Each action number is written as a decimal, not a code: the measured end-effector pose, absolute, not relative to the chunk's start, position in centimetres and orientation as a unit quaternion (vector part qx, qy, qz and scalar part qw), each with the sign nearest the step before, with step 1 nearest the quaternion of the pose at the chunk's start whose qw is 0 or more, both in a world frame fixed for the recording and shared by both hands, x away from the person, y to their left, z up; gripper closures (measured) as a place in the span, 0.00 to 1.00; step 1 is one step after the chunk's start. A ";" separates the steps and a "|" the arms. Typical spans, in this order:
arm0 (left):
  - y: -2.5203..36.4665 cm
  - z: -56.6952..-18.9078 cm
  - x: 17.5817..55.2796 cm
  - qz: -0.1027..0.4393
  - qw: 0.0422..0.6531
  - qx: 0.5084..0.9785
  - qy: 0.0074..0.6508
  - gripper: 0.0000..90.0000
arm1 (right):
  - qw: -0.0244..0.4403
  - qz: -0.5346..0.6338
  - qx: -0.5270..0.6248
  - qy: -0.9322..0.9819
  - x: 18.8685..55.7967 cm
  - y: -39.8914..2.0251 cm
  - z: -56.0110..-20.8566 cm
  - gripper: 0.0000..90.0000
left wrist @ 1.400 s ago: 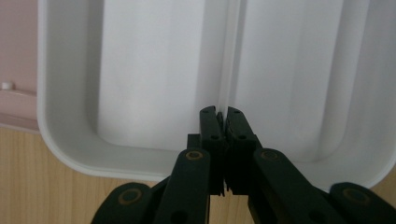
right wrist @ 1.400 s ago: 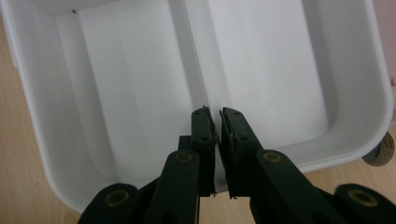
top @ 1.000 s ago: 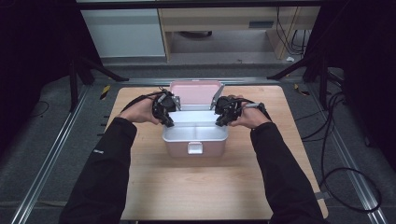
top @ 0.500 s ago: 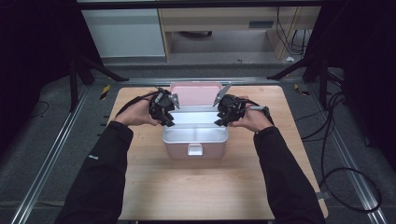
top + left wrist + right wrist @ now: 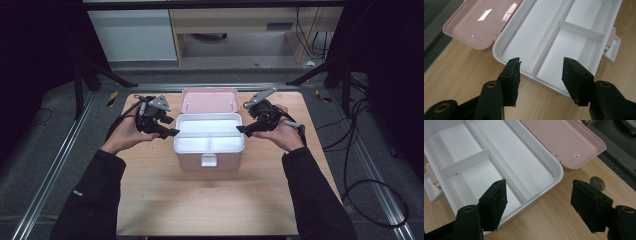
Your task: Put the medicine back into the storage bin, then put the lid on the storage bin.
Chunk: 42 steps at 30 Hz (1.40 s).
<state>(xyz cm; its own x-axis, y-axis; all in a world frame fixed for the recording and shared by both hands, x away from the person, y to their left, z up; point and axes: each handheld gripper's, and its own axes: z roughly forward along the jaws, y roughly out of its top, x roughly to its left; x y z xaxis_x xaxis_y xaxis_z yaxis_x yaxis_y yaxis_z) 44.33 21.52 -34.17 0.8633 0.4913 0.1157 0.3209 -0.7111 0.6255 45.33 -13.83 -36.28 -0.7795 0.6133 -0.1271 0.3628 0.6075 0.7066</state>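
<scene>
Centrally on the wooden counter (image 5: 210, 200) sits a pink box (image 5: 209, 160) with its lid (image 5: 208, 100) swung fully back toward the far edge, exposing a white tray (image 5: 209, 135) divided into one long rear compartment and two smaller front ones, all bare. Left tongs (image 5: 167, 131) sit just off the tray's left rim and right tongs (image 5: 246, 129) just off its right rim; both have just been opening and now stand wide with nothing between the pads, tips clear of the tray. Beyond the right tongs a small round metal disc (image 5: 597, 182) lies on the counter beside the lid
</scene>
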 end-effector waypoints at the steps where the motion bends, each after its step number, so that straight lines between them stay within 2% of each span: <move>1: 21.9 -34.5 44.3 0.139 0.314 0.909 0.235 0.53 | 0.183 0.346 0.282 0.876 45.2 -14.1 -36.4 0.30; 7: 23.9 -36.7 44.9 0.150 0.341 0.872 0.317 0.53 | 0.192 0.357 0.296 0.865 44.3 -15.3 -37.0 0.25; 11: 24.2 -37.2 45.4 0.156 0.355 0.857 0.339 0.51 | 0.194 0.373 0.307 0.854 44.0 -15.8 -37.3 0.24; 29: 24.1 -37.1 48.7 0.177 0.414 0.800 0.397 0.47 | 0.206 0.440 0.376 0.789 48.0 -16.3 -38.1 0.25; 42: 22.6 -37.2 52.2 0.182 0.417 0.786 0.418 0.47 | 0.198 0.451 0.390 0.778 51.6 -15.0 -38.7 0.25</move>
